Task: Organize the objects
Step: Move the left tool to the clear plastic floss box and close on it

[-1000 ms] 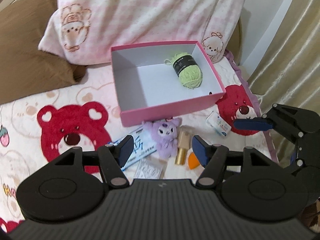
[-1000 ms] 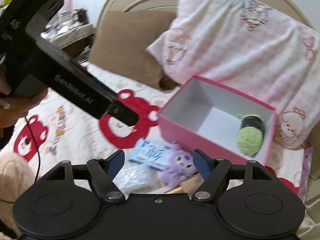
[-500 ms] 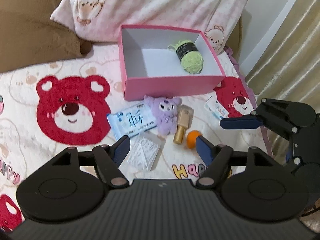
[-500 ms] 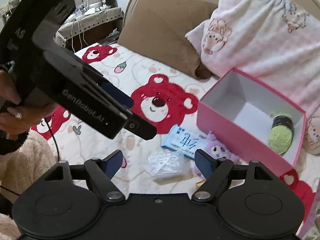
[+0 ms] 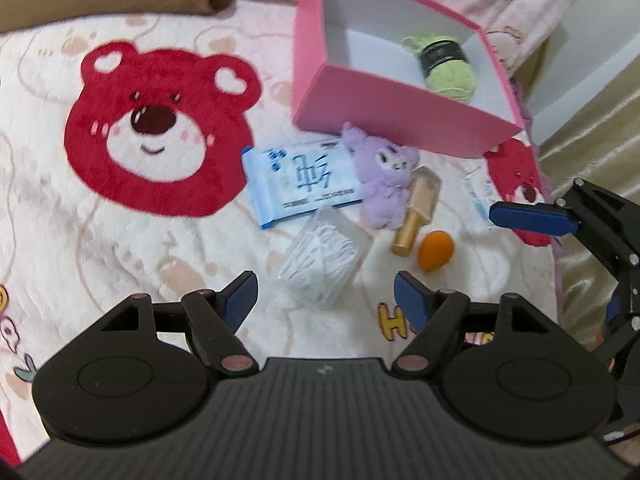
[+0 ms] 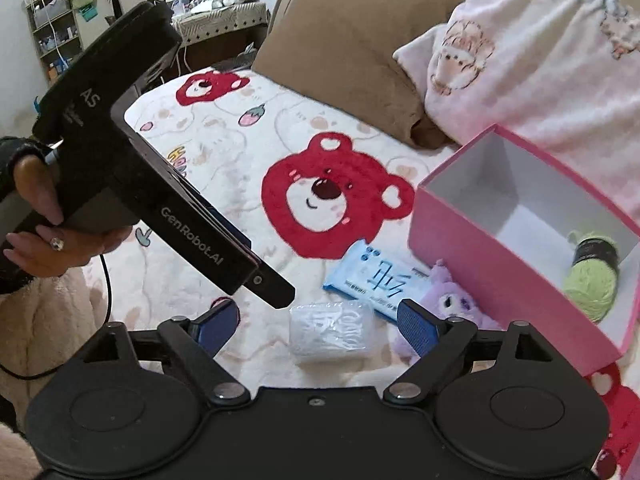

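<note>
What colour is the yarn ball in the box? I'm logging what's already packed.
Light green with a black label band, the yarn ball shows best in the left wrist view.

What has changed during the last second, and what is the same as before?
Both grippers, still open and empty, have drawn back from the pink box and now aim lower: the clear packet lies just ahead of the left gripper and of the right gripper. Nothing was grasped or released. The green yarn stays inside the box; the purple plush and the other items have not moved.

Two wrist views over the bed (image 5: 120, 240)
Both look down closely, sharing the pink box (image 5: 400, 120) (image 6: 500, 264).
</note>
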Demonstrator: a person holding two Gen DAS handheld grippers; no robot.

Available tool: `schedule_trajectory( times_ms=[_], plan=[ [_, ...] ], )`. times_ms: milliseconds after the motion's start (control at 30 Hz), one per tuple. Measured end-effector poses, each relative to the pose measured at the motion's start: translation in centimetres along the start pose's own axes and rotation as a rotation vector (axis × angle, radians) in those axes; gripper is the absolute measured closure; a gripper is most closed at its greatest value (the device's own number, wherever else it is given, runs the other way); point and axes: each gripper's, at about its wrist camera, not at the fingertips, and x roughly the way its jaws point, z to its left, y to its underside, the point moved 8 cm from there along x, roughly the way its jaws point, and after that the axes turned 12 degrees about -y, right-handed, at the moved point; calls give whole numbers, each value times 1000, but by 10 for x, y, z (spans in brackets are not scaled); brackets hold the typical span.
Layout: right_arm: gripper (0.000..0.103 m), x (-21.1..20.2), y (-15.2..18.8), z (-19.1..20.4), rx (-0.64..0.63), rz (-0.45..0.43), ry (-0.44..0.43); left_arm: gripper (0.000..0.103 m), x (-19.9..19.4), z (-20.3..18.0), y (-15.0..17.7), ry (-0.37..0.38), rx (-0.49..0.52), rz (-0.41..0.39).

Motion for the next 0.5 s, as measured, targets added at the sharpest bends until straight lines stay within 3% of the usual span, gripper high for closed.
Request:
schedule_trajectory(
  times_ms=[167, 267, 500],
  plan=[
    [13, 28, 10, 0, 22, 34, -42, 23, 28, 13, 9, -74, -71, -15],
    [13, 46, 17, 1, 19, 64, -38, 22, 49, 18, 17, -116, -64, 5],
    [13, 84, 35, 7, -49, 144, 0, 22, 75, 12, 33, -62, -116, 18]
  ],
)
